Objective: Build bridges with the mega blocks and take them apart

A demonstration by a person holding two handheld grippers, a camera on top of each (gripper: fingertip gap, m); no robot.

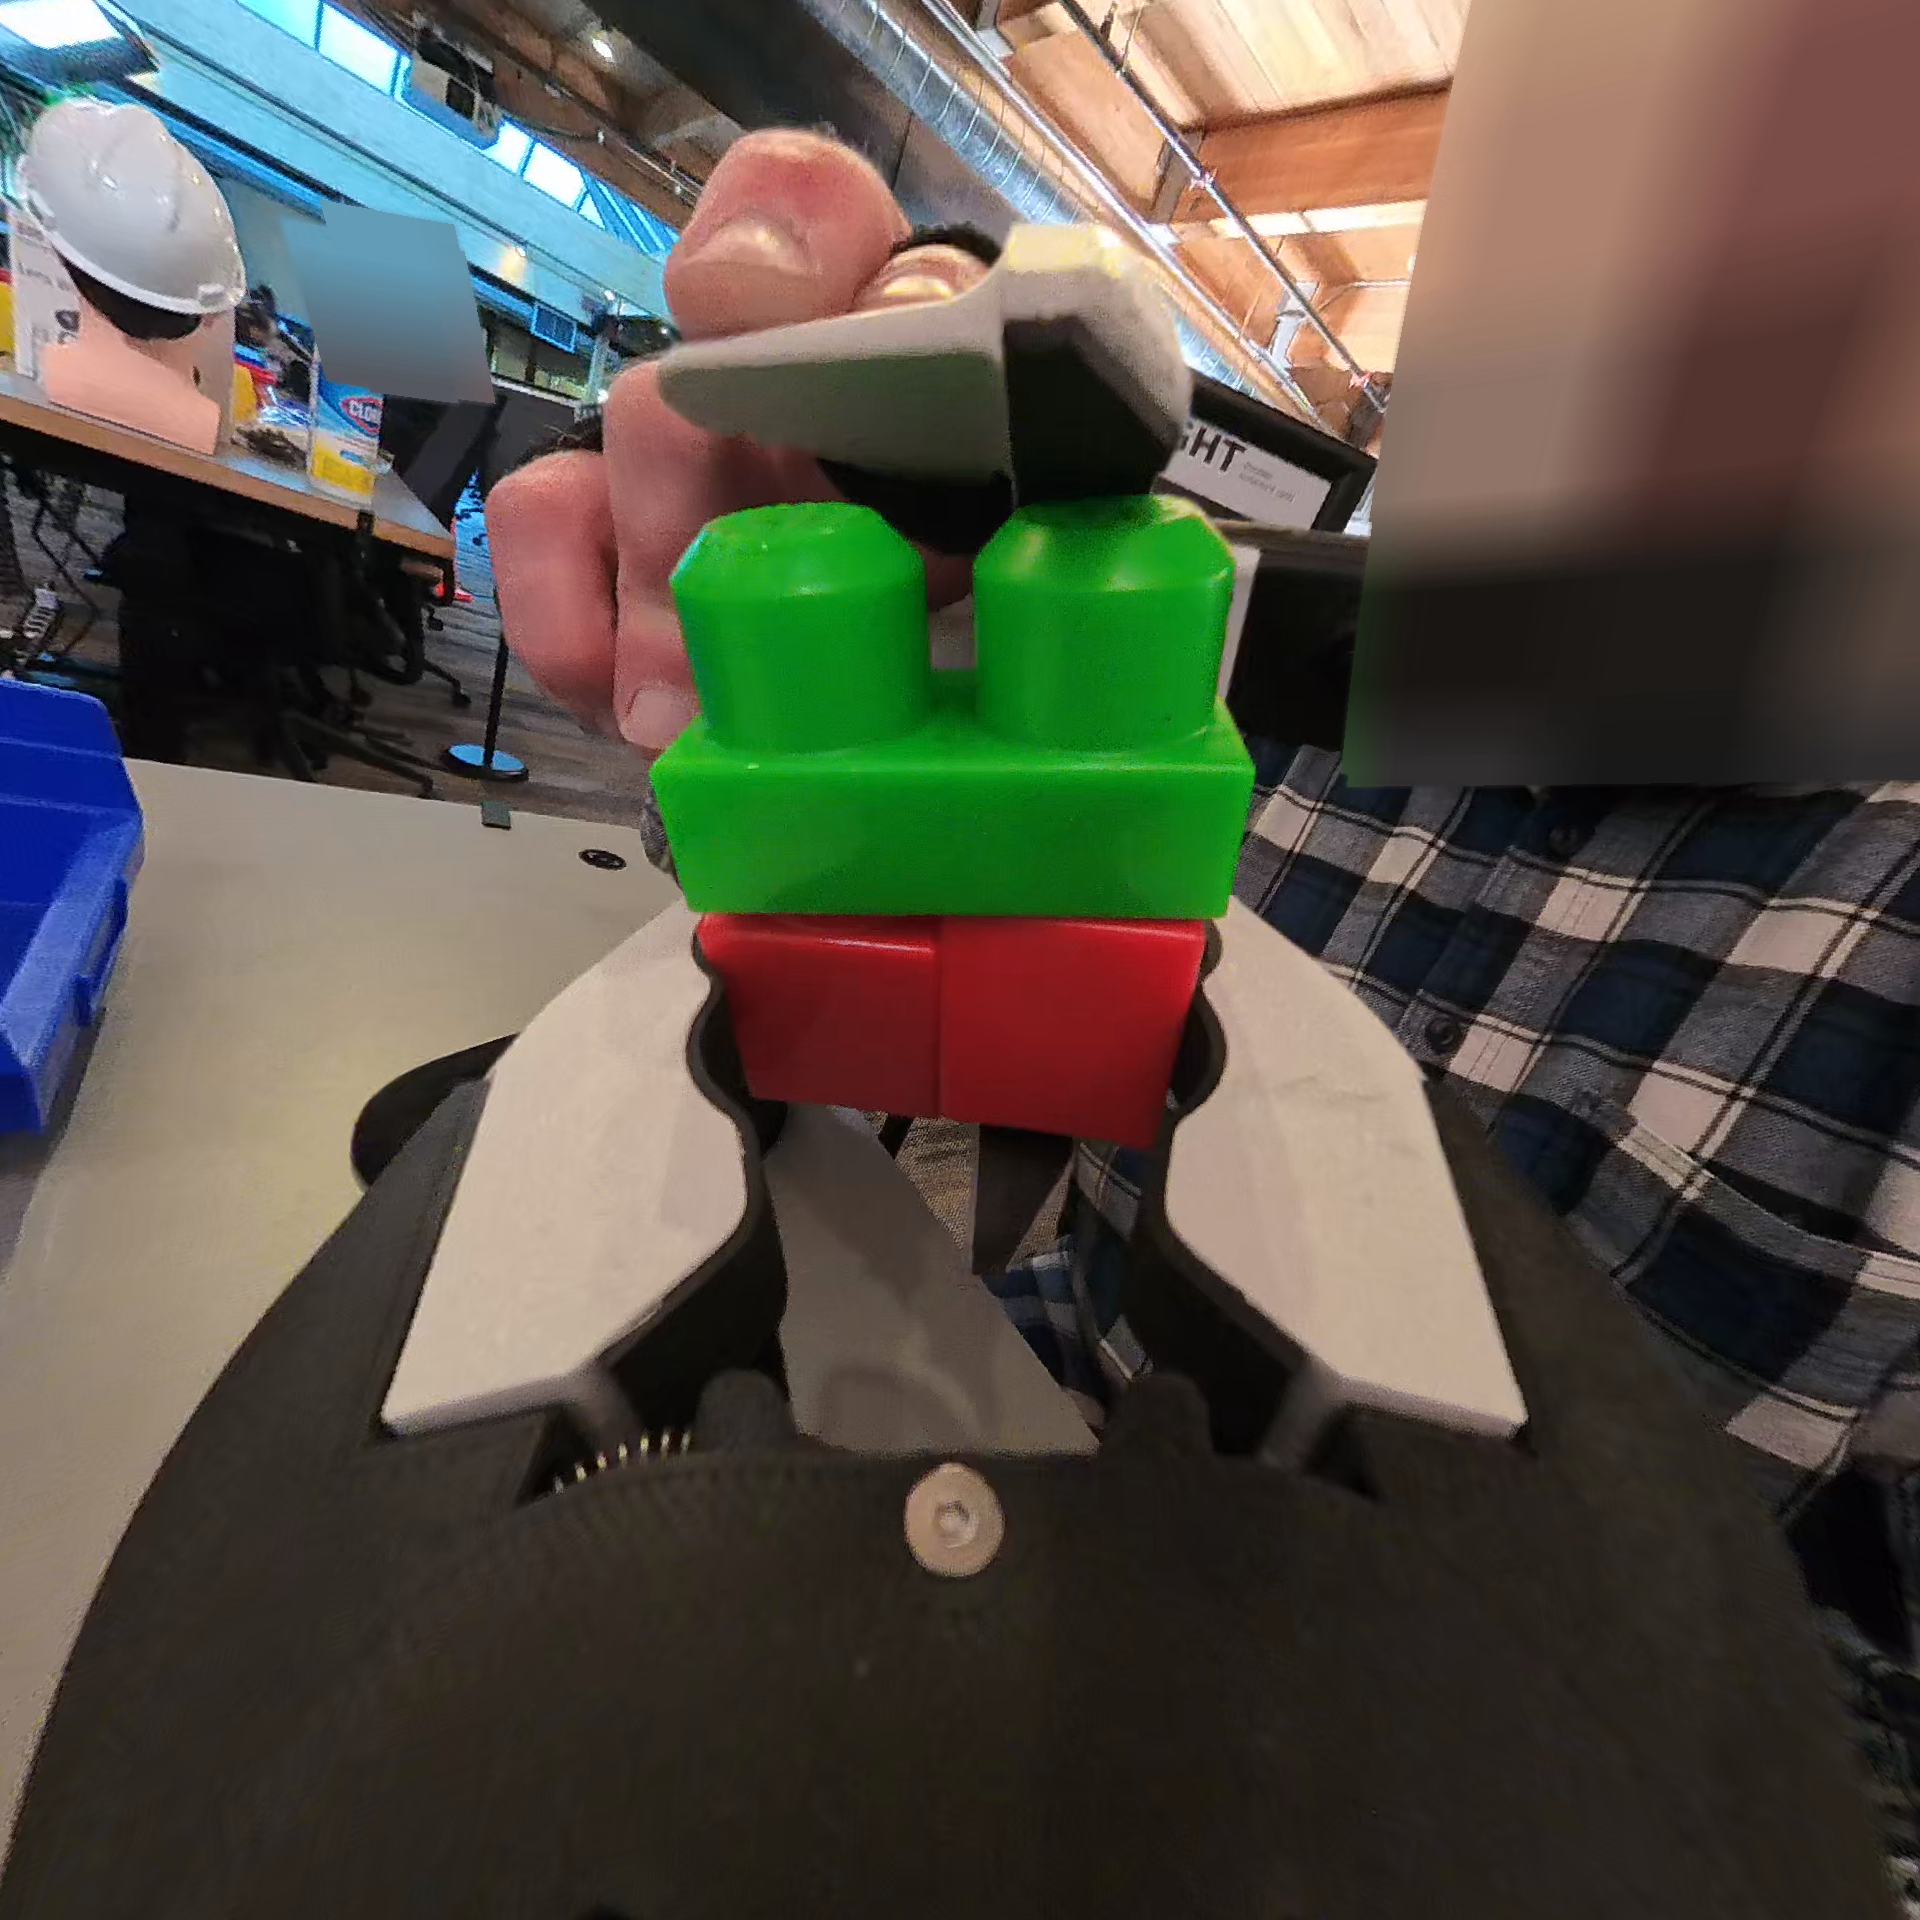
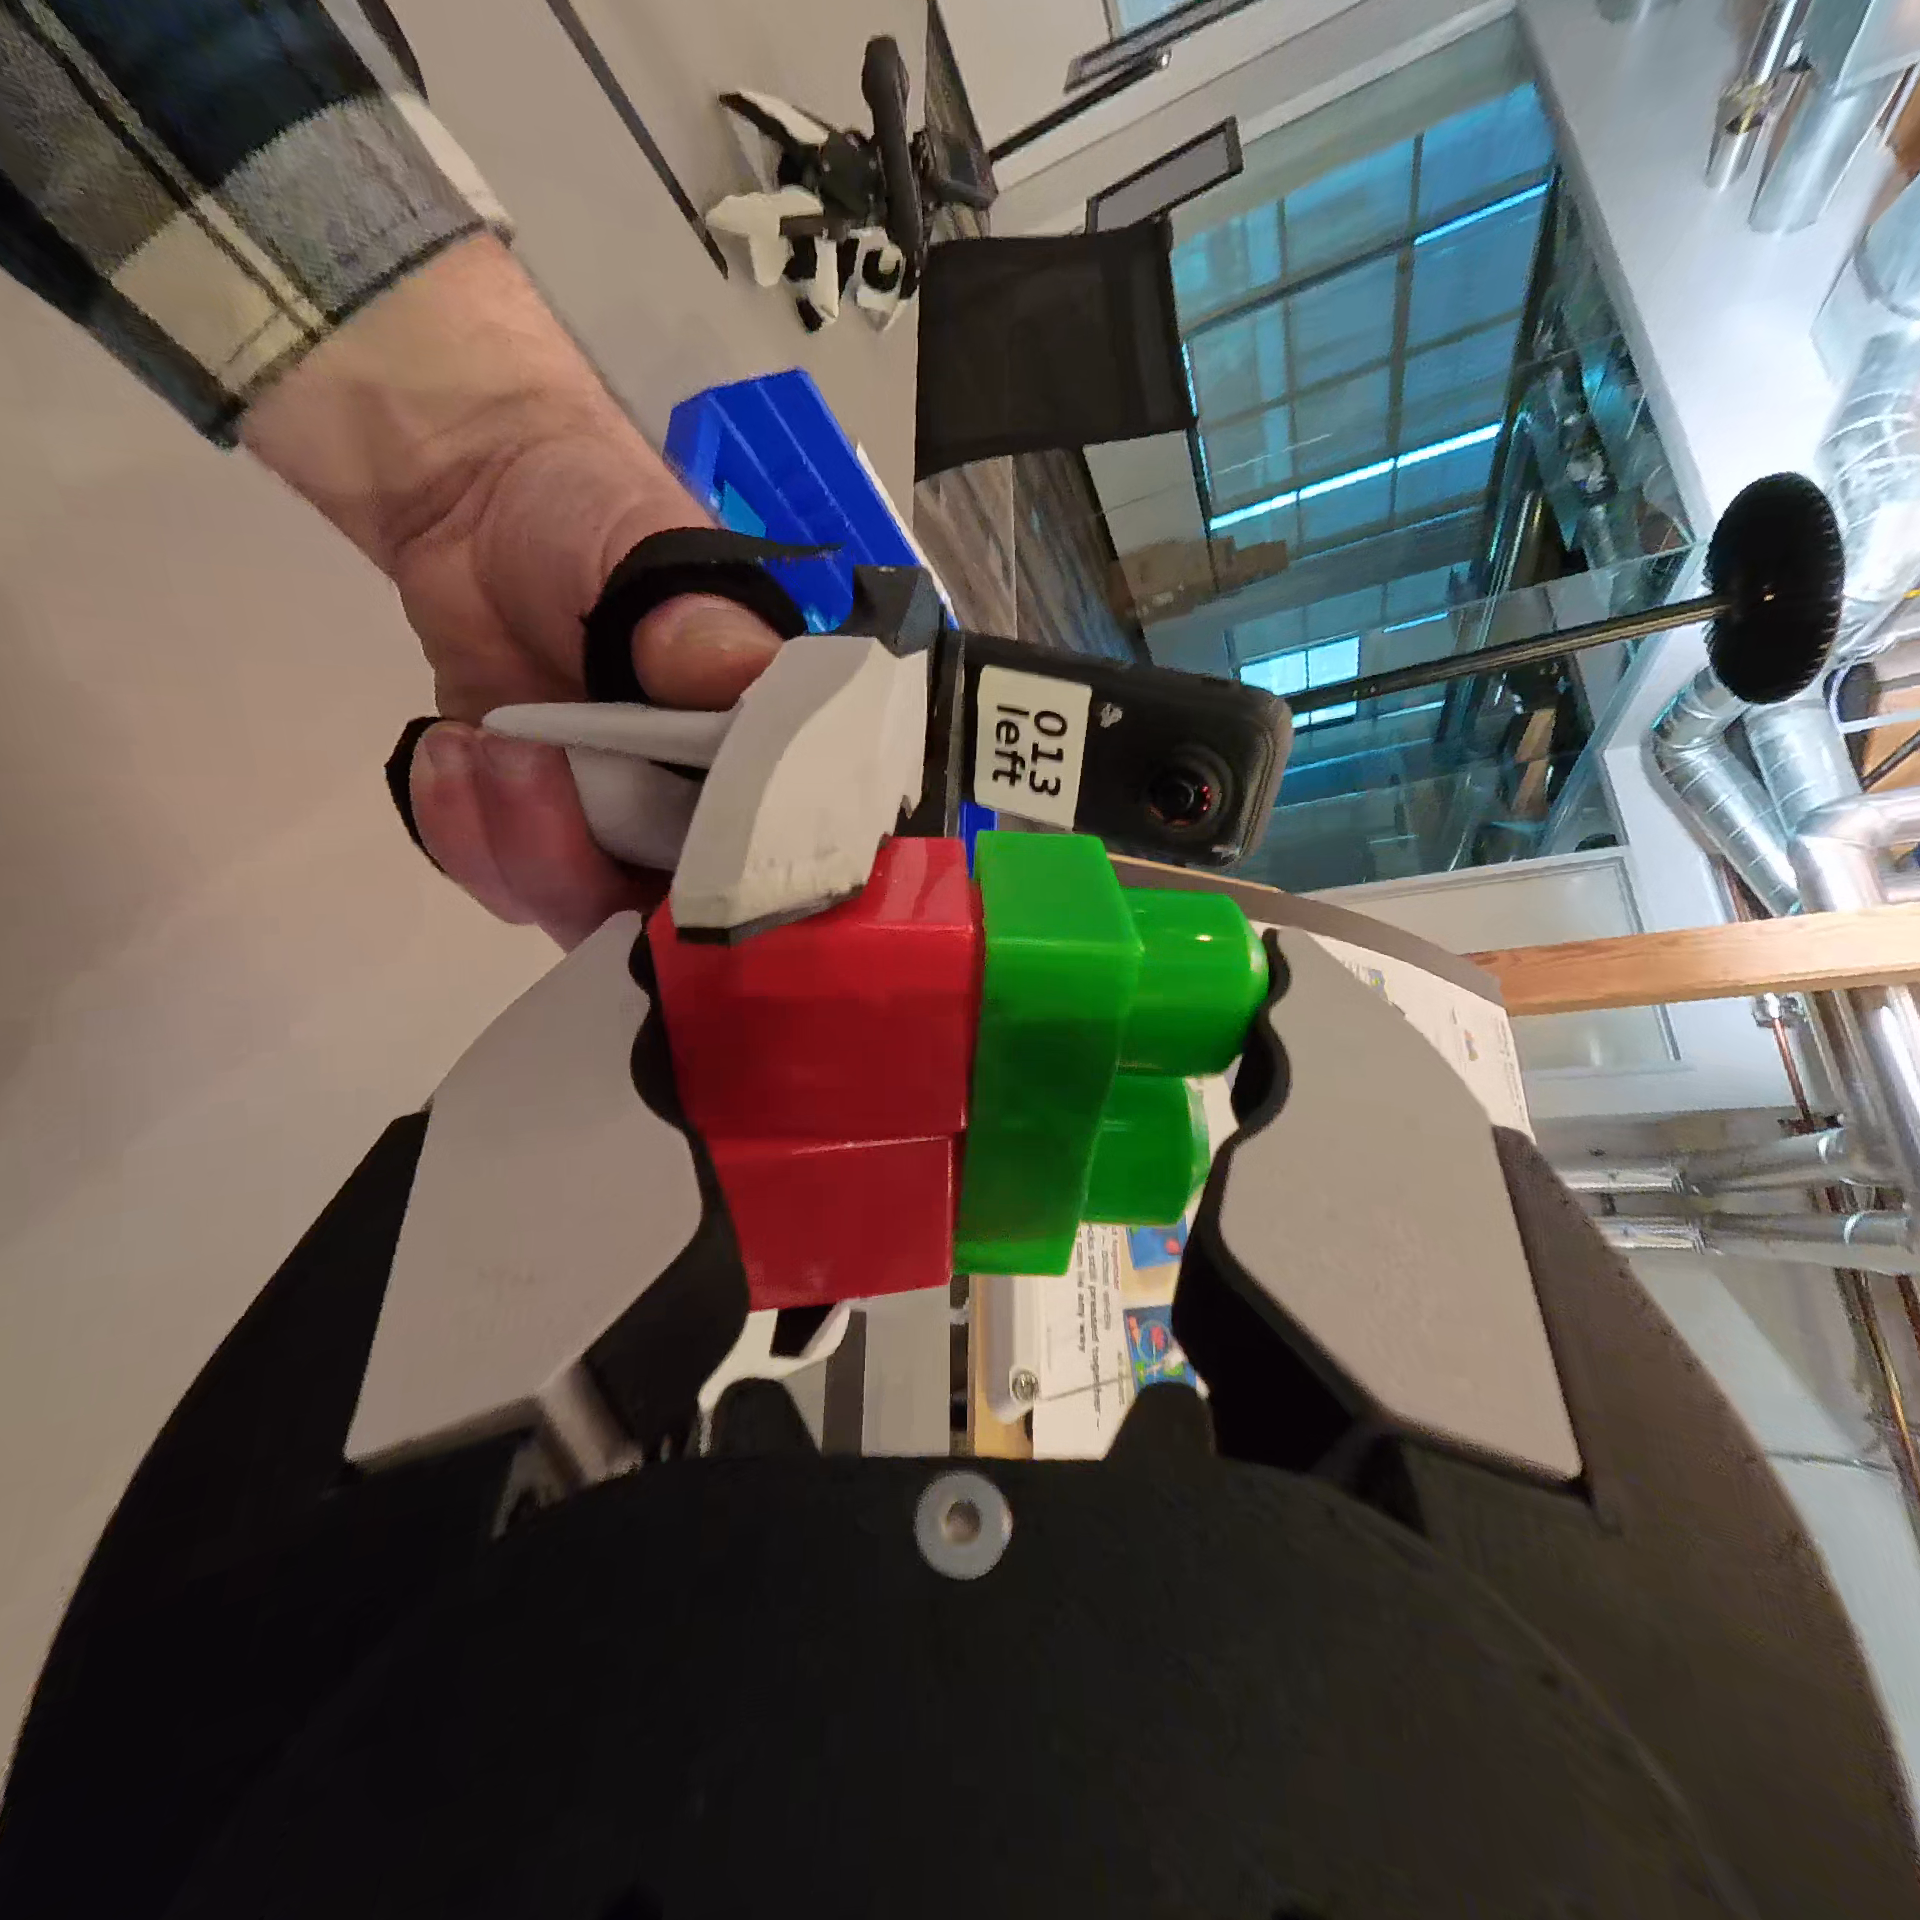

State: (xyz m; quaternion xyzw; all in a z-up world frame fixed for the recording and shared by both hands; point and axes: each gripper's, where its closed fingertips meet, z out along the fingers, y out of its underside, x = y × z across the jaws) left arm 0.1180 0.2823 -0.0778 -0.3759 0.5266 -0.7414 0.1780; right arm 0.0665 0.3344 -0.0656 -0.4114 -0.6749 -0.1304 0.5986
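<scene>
A green two-stud block (image 1: pixel 951 821) sits pressed onto two red blocks (image 1: pixel 831 1023) that stand side by side. The stack is held in the air above the table. My left gripper (image 1: pixel 951 1023) is shut on the red blocks, one pad on each outer side. My right gripper (image 2: pixel 956 1018) spans the stack end to end. One pad presses on the base of the red blocks (image 2: pixel 821 1018) and the other on a stud of the green block (image 2: pixel 1039 1039). In the left wrist view its upper finger (image 1: pixel 1081 416) rests on a green stud. A left gripper finger (image 2: pixel 790 821) lies on the red blocks.
A blue bin (image 1: pixel 52 914) stands at the left on the pale table (image 1: pixel 312 987); it also shows in the right wrist view (image 2: pixel 790 468). A person in a plaid shirt (image 1: pixel 1558 987) is close behind the stack. Spare gripper parts (image 2: pixel 831 208) lie farther off on the table. My right fingertips sit around 5 cm from my left ones.
</scene>
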